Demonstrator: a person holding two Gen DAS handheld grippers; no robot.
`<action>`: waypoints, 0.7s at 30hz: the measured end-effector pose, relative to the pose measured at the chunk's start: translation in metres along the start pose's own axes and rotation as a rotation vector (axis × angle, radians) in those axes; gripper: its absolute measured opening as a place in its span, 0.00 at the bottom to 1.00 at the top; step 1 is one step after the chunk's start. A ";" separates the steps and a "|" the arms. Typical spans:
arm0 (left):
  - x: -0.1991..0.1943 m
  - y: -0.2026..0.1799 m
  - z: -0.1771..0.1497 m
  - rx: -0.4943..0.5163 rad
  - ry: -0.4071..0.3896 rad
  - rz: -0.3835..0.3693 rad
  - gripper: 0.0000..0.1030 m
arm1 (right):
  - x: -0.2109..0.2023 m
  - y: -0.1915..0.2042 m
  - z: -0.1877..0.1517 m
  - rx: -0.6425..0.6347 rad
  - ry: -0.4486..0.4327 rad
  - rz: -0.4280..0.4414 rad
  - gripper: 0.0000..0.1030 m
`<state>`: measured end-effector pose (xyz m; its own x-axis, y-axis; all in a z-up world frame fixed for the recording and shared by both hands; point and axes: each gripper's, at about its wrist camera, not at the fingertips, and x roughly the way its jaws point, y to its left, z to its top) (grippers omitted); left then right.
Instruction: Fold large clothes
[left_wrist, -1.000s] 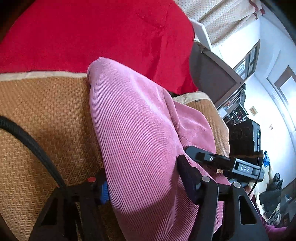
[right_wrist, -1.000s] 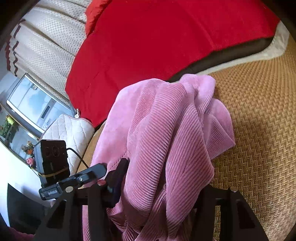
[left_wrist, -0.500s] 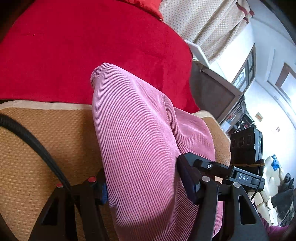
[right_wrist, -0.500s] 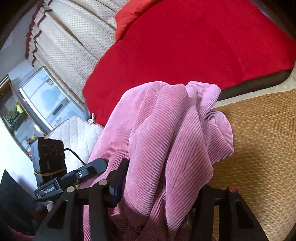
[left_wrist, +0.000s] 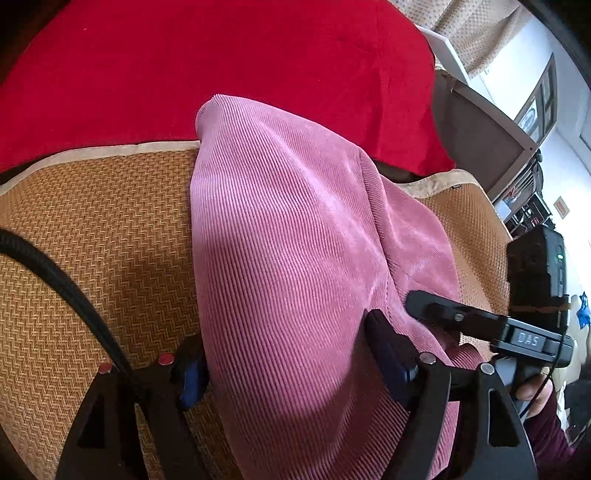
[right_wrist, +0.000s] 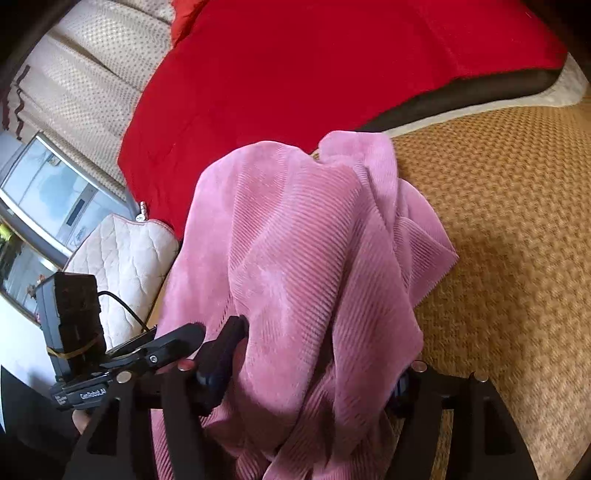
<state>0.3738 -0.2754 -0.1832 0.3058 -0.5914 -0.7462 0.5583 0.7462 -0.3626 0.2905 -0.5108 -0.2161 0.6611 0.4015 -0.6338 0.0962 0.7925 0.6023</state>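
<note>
A pink garment (left_wrist: 295, 266) is being held up over a woven mat (left_wrist: 92, 240), gathered in a bundle between the two tools. The left tool (left_wrist: 291, 365) is being kept clenched on the garment, with ribbed cloth filling the space between its two fingers and spilling over them toward the camera. The right tool (right_wrist: 317, 365) is likewise being kept clenched on the garment (right_wrist: 306, 266), its cloth bunched in deep folds between the fingers; the right finger is mostly being hidden by the folds. In the left wrist view the right tool (left_wrist: 480, 325) is being seen just beside the cloth. The far end of the garment is being draped down toward the mat (right_wrist: 517, 240), near a red blanket (left_wrist: 221, 66) lying behind it. A quilted cushion (right_wrist: 125, 258) is being shown to the left.
</note>
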 end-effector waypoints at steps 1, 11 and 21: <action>-0.003 0.001 0.001 -0.007 -0.003 -0.001 0.76 | -0.005 0.000 0.001 -0.007 -0.007 -0.016 0.67; -0.043 0.011 -0.015 0.014 -0.058 0.031 0.75 | -0.079 0.048 -0.003 -0.164 -0.213 -0.141 0.66; -0.032 0.006 -0.039 0.106 0.004 0.123 0.76 | 0.013 0.068 0.023 -0.244 0.017 -0.253 0.42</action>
<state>0.3373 -0.2394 -0.1831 0.3738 -0.4961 -0.7837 0.5955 0.7762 -0.2073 0.3225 -0.4620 -0.1723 0.6265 0.1847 -0.7573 0.0729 0.9534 0.2928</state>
